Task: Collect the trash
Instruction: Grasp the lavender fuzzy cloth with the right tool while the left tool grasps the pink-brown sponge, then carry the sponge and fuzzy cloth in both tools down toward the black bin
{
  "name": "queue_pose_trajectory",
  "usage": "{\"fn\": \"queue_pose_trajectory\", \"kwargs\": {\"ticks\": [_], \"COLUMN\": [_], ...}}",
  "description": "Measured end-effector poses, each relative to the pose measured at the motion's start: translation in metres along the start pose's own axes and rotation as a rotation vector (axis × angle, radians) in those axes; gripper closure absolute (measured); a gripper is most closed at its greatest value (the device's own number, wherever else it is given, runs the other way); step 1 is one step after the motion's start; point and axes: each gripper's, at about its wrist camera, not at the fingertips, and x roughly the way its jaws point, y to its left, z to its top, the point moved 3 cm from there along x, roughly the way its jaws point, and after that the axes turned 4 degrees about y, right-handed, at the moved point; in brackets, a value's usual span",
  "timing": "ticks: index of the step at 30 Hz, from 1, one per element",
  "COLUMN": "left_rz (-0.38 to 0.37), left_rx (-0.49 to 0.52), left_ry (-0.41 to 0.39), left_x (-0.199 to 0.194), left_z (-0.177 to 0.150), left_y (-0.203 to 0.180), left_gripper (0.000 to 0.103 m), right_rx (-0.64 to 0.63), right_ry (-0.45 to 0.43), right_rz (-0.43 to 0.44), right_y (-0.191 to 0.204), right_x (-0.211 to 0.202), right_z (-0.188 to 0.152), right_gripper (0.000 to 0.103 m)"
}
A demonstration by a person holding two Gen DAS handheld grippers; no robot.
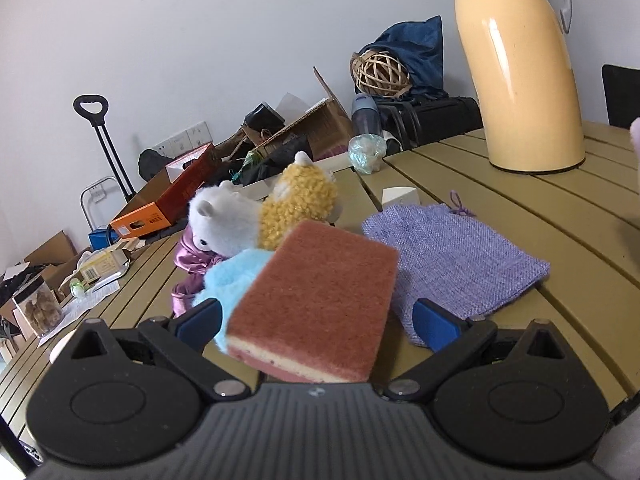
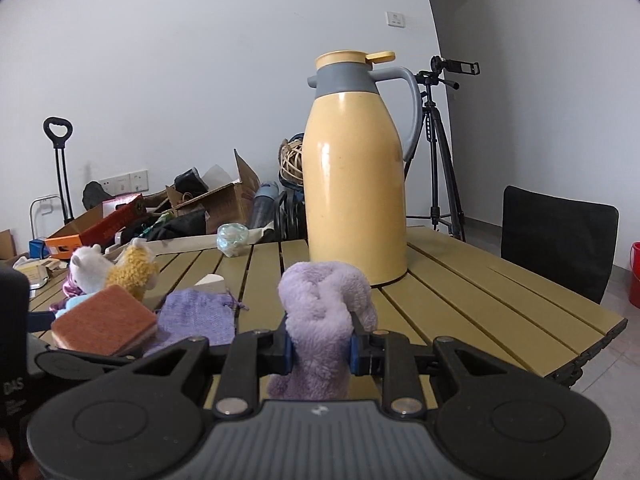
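Sponge (image 1: 316, 304) sits between the left gripper (image 1: 316, 320) fingers, raised off the slatted table (image 1: 520, 208); blue pads look a bit apart from its sides, so can't tell if it's really pinched or just resting on the body; right gripper (image 2: 320, 346) is clamped on a purple fluffy cloth (image 2: 326, 320), also lifted; so step in hand looks like carry w/ both hands full, pick-up done; next move prob. needs a bin, and no bin shows in either view; a red bucket (image 2: 634, 276) sits on the floor far right, purpose unclear; in the way: tall yellow thermos (image 2: 354, 184) straight ahead of the right gripper, purple burlap pouch (image 1: 456, 256) and plush toys (image 1: 264, 212) near the sponge.
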Motion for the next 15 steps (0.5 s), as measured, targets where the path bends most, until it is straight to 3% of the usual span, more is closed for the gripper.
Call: {"fn": "queue_pose_trajectory", "kwargs": {"ticks": [5, 10, 15], "left_rz": [0.017, 0.015, 0.009], "left_rx": [-0.001, 0.004, 0.004], "left_ry": [-0.016, -0.015, -0.032], "left_x": [0.0041, 0.0067, 0.0015], "left_z": [-0.0003, -0.001, -0.0023], "left_y": [-0.0027, -0.003, -0.0013], "left_gripper": [0.001, 0.021, 0.024], "right_rx": [-0.01, -0.014, -0.017], "right_ry": [0.004, -0.004, -0.005], "right_rz": [0.008, 0.014, 0.023], "right_y": [0.0001, 0.001, 0.002], "right_x": [-0.0009, -0.003, -0.0051], "right_z": [-0.0007, -0.0001, -0.0009], "right_gripper": [0.079, 0.079, 0.079]}}
